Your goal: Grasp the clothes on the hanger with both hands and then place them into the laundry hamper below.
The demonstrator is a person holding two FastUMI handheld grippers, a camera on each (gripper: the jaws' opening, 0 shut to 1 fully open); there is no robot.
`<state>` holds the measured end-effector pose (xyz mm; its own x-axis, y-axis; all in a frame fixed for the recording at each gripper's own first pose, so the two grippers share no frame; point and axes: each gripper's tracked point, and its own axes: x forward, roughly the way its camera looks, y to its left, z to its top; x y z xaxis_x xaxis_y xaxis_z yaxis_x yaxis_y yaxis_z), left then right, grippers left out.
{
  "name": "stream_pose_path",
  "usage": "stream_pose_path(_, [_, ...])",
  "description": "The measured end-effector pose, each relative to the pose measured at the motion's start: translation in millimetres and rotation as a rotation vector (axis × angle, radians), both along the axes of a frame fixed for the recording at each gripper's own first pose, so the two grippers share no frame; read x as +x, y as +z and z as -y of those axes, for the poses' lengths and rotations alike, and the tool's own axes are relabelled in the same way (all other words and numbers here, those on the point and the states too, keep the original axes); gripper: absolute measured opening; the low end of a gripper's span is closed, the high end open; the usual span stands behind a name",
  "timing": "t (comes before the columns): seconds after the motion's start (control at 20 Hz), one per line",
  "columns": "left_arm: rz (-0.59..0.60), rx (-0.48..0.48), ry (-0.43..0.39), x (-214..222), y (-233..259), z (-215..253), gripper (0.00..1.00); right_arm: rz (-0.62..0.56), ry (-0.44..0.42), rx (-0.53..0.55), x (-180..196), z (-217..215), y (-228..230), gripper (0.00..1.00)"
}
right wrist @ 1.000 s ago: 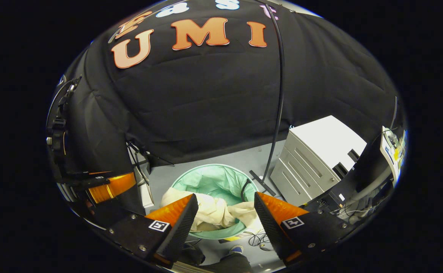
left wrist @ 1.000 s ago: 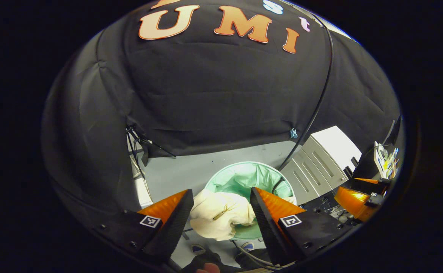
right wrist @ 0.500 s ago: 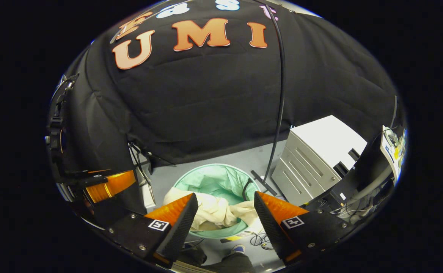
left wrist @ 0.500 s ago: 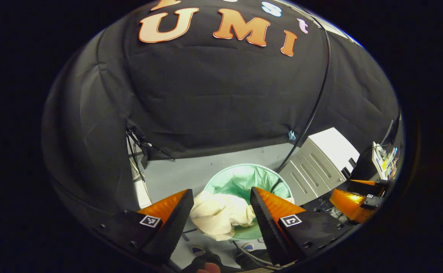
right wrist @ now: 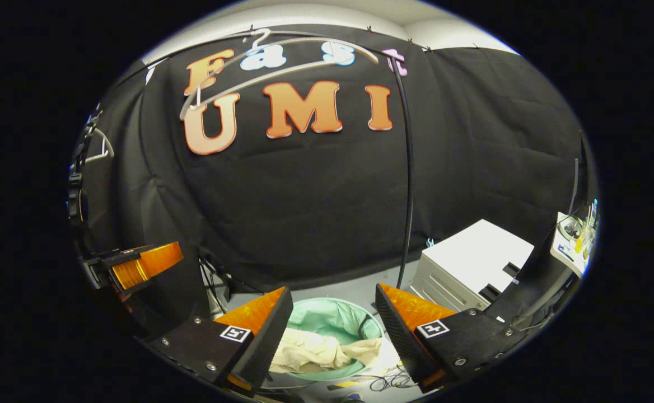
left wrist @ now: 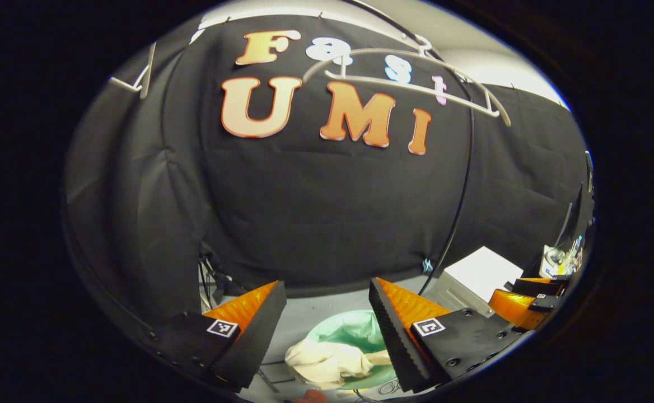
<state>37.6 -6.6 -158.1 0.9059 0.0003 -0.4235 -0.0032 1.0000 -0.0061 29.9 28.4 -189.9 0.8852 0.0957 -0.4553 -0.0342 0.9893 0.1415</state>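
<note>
The cream-coloured clothes (left wrist: 327,361) lie bunched in the laundry hamper (left wrist: 355,330), a round bin lined with a pale green bag; part of the cloth drapes over the rim nearest the camera. In the right gripper view the same clothes (right wrist: 310,351) sit low in the hamper (right wrist: 332,316), spilling over its near edge. The hamper stands on a grey floor (right wrist: 355,291).

The left gripper (left wrist: 327,330) is above the hamper with its fingers spread wide apart and nothing between them. The right gripper (right wrist: 332,330) is likewise released, its fingers well apart and holding nothing. Each gripper appears at the edge of the other's view: the right one (left wrist: 520,305) at the right edge of the left gripper view, the left one (right wrist: 136,267) at the left edge of the right gripper view.

High up, a bare white hanger (right wrist: 271,61) hangs in front of the black cloth wall (right wrist: 316,190); it also appears in the left gripper view (left wrist: 411,84). A thin black pole (right wrist: 408,168) rises from the floor beside the hamper. To the right stands a white cabinet (right wrist: 472,263).
</note>
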Motion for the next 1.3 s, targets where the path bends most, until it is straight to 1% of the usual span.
stream_pose_path(0.1, [0.067, -0.017, 0.002, 4.1, 31.6, -4.2, 0.97, 0.08, -0.005, 0.002, 5.0, 6.4, 39.1, 0.92])
stream_pose_path(0.2, [0.137, -0.013, 0.022, 6.2, 63.7, -14.7, 0.97, 0.155, -0.012, -0.021, 5.3, 17.9, 75.4, 0.92])
stream_pose_path(0.25, [0.169, -0.005, 0.029, 6.9, 80.0, -18.7, 1.0, 0.186, -0.015, -0.033, 4.7, 23.6, 89.0, 0.92])
stream_pose_path(0.3, [0.202, 0.001, 0.031, 5.5, 94.9, -21.4, 0.94, 0.217, -0.016, -0.038, 2.8, 26.7, 103.2, 0.92])
stream_pose_path(0.35, [0.233, 0.001, 0.02, 5.8, 108.2, -20.7, 0.97, 0.249, -0.026, -0.043, 1.1, 31.3, 117.3, 0.92])
stream_pose_path(0.4, [0.267, 0.001, 0.013, 4.8, 117.7, -19.2, 0.94, 0.278, -0.047, -0.047, -0.1, 37.5, 132.6, 0.92])
stream_pose_path(0.5, [0.335, 0.021, 0.018, 2.6, 136.2, -22.4, 0.94, 0.323, -0.07, -0.053, -7.8, 52.0, 154.8, 0.92])
stream_pose_path(0.6, [0.375, 0.025, 0.028, -0.9, 151.0, -24.2, 0.94, 0.365, -0.089, -0.072, -13.8, 66.4, 171.5, 0.92])
stream_pose_path(0.65, [0.391, 0.017, 0.028, -4.3, 159.2, -23.3, 0.94, 0.391, -0.099, -0.086, -16.1, 73.3, 178.8, 0.92])
stream_pose_path(0.7, [0.415, 0.012, 0.03, -8.1, 167.7, -21.3, 0.94, 0.411, -0.115, -0.102, -15.8, 79.9, 186.2, 0.96])
stream_pose_path(0.75, [0.438, 0.012, 0.033, -12.3, 174.8, -20.6, 0.94, 0.424, -0.128, -0.111, -17.5, 87.3, 191.5, 0.91])
stream_pose_path(0.85, [0.468, 0.011, 0.034, -16.7, 184.0, -14.9, 1.0, 0.438, -0.146, -0.106, -22.9, 96.1, 198.2, 0.91])
stream_pose_path(0.9, [0.477, 0.013, 0.034, -17.6, 187.1, -13.2, 0.96, 0.443, -0.153, -0.104, -24.5, 98.6, 199.4, 0.91])
stream_pose_path(0.95, [0.485, 0.011, 0.032, -17.6, 190.6, -10.2, 0.97, 0.446, -0.158, -0.106, -26.5, 102.9, 200.1, 0.91])
stream_pose_path(1.1, [0.499, -0.003, 0.027, -14.8, 197.6, -1.3, 0.97, 0.461, -0.151, -0.114, -30.0, 107.6, 207.6, 0.91])
stream_pose_path(1.15, [0.503, -0.014, 0.027, -14.7, 198.7, 1.4, 1.0, 0.471, -0.141, -0.116, -30.0, 108.4, 211.2, 0.91])
stream_pose_path(1.2, [0.499, -0.024, 0.028, -15.2, 198.3, 4.0, 0.97, 0.478, -0.133, -0.118, -30.4, 107.0, 214.1, 0.91])
stream_pose_path(1.3, [0.495, -0.037, 0.039, -17.5, 197.5, 5.9, 0.97, 0.484, -0.122, -0.111, -33.3, 107.0, 215.8, 0.91])
